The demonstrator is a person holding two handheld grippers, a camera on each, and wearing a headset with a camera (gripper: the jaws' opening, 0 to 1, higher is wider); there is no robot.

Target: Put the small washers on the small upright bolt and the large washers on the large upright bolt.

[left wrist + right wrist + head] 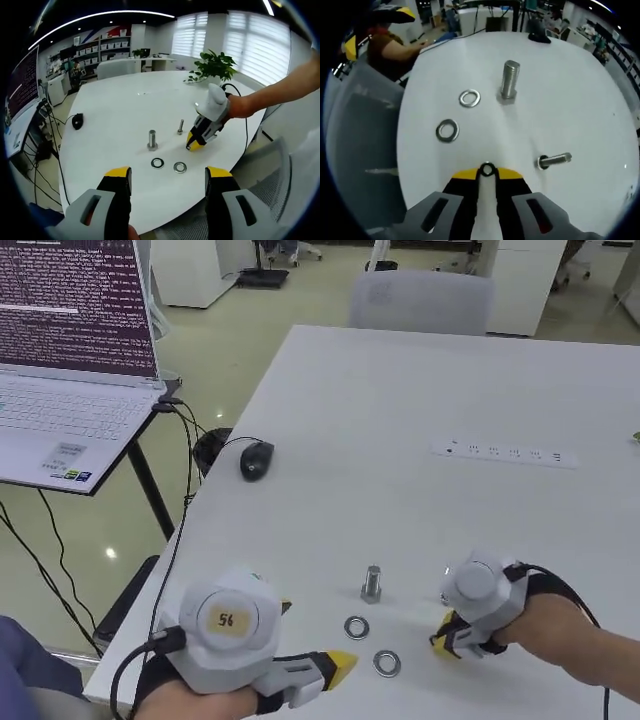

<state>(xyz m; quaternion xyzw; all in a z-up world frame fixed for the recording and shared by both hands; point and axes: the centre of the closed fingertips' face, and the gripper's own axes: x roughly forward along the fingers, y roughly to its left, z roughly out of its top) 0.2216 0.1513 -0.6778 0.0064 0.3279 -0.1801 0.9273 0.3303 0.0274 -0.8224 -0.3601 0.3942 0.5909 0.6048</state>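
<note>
- White table (420,390): large bolt (510,79), small bolt (554,160) upright; large washer (469,98), second large washer (447,130) flat.
- Left gripper (168,174): jaws apart, empty.
- Right gripper (194,143): jaws clamped on small washer (487,170).

On the white table (400,390) a black mouse (256,459) lies near the left edge and a white power strip (505,453) further right. An open laptop (70,350) with text on its screen stands left of the table. A grey chair (420,300) stands at the far side

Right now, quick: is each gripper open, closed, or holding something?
Left gripper: open, holding nothing.
Right gripper: closed on a small washer.
</note>
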